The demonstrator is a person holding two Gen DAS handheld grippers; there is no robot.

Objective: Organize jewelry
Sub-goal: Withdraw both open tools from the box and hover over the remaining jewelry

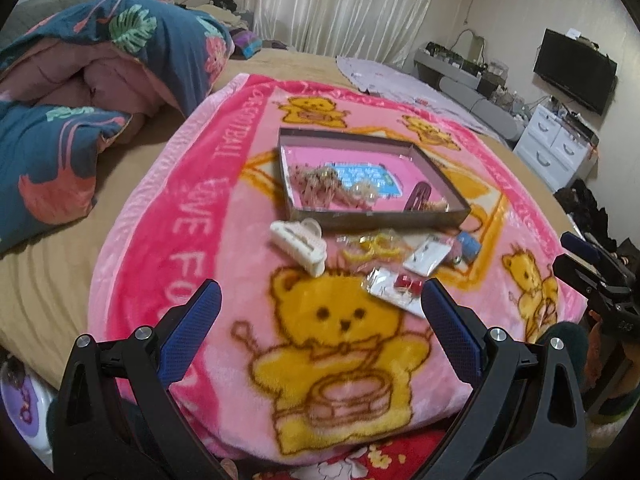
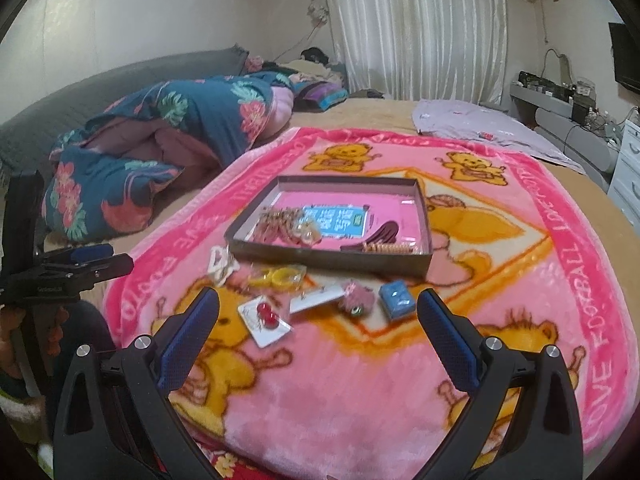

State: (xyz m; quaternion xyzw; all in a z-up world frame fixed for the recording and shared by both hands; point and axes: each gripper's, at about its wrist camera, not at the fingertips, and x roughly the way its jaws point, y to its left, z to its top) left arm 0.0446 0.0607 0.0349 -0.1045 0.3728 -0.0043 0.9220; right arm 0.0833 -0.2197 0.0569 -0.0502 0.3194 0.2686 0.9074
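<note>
A shallow dark box [image 1: 380,222] [image 2: 332,254] with a pink floor lies on the pink bear blanket [image 1: 224,264] [image 2: 400,380]. It holds tangled chains [image 1: 316,184] [image 2: 278,222] and a dark hair clip [image 1: 418,196] [image 2: 386,232]. In front of it lie a white claw clip [image 1: 298,244] [image 2: 220,266], yellow rings in a bag [image 1: 370,246] [image 2: 280,276], a card with red earrings [image 1: 398,286] [image 2: 266,318], a white card [image 1: 426,258] [image 2: 316,300], a pink fuzzy piece [image 2: 358,300] and a small blue box [image 1: 468,246] [image 2: 396,298]. My left gripper [image 1: 320,306] and right gripper [image 2: 318,312] are open and empty, above the blanket's near part.
A folded floral quilt [image 1: 80,92] [image 2: 160,140] lies on the bed at the left. A lilac cloth [image 2: 480,128] lies at the far right. White drawers [image 1: 556,148] and a TV [image 1: 576,70] stand beyond the bed on the right.
</note>
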